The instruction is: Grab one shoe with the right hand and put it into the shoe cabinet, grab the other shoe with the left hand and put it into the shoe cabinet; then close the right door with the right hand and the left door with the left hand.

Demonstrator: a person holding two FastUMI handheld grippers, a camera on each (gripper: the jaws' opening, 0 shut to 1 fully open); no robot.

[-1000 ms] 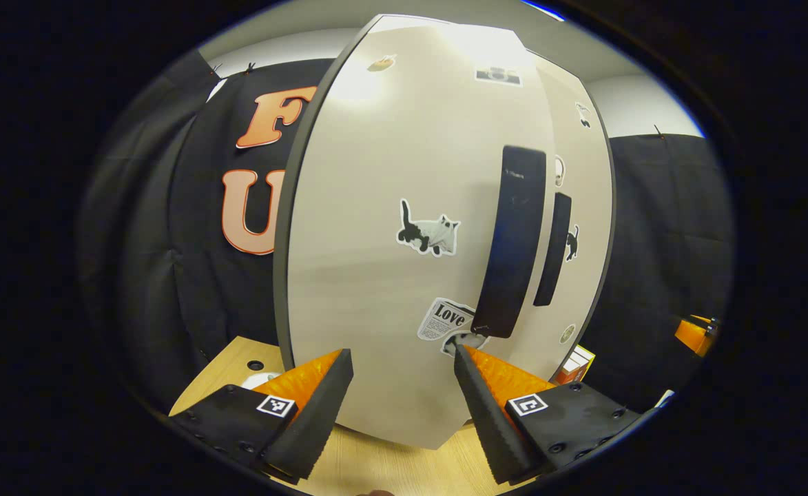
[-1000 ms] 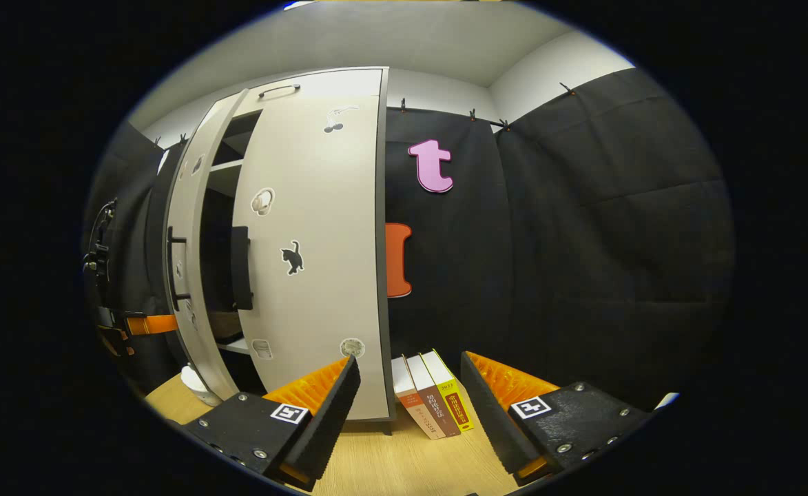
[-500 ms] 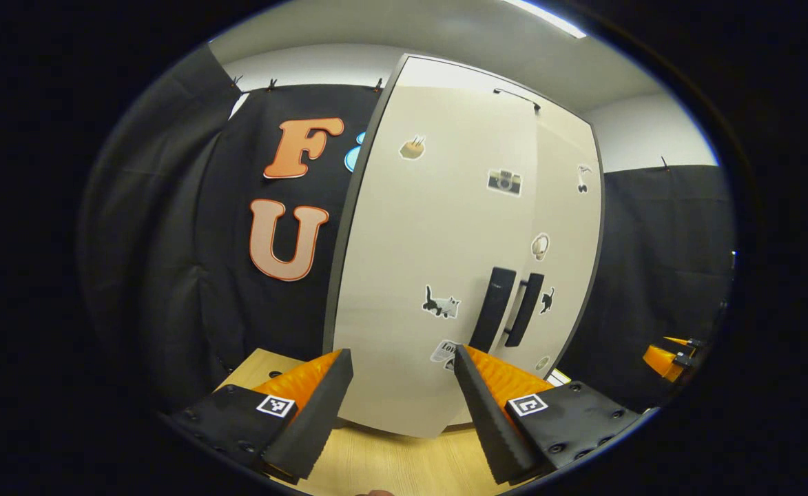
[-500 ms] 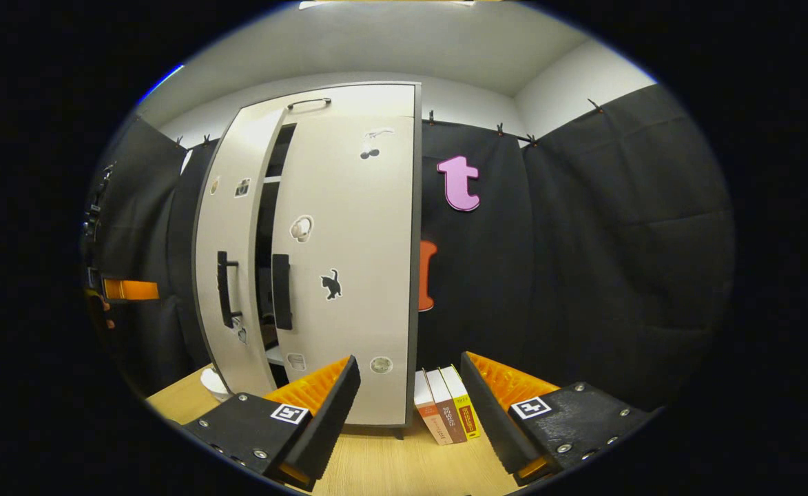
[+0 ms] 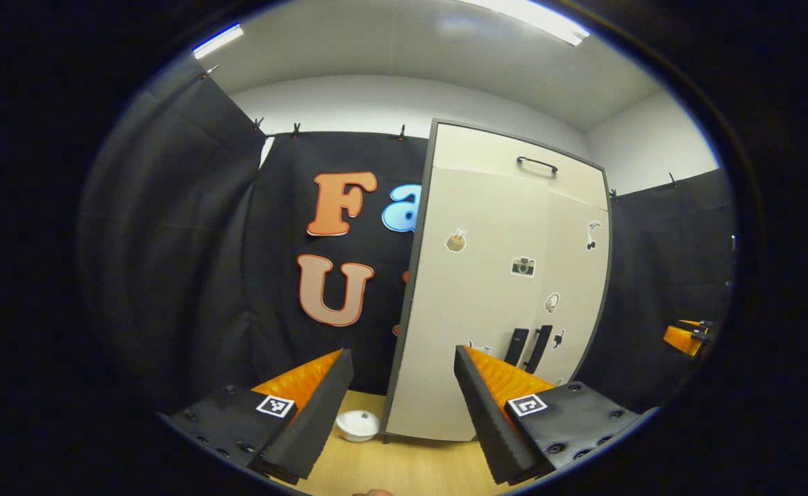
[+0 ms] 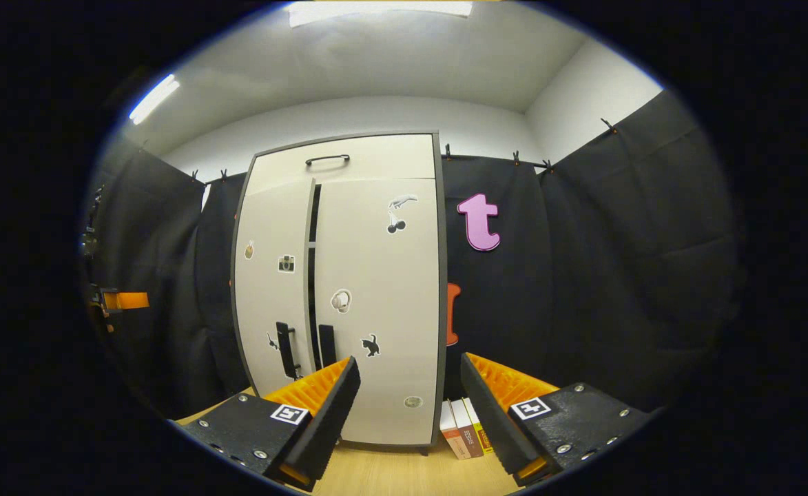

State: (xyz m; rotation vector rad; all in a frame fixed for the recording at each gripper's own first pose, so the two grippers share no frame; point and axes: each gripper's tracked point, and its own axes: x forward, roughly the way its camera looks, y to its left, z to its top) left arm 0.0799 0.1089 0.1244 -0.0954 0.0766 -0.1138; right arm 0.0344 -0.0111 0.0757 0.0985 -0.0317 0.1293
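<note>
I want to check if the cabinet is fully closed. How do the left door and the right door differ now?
The left door stands slightly ajar, leaving a dark gap; the right door sits flush. The left door carries a camera sticker, the right door a cherry sticker. Both are beige with dark vertical handles.

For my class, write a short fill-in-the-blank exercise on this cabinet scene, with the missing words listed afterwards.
1. The books stand on the table to the ____ of the shoe cabinet in the right gripper view.
2. The left gripper has its jaws ____.
3. A white ____ sits on the table beside the cabinet.
4. Each cabinet door has a ____ handle.

Missing words: right; open; bowl; black
</note>
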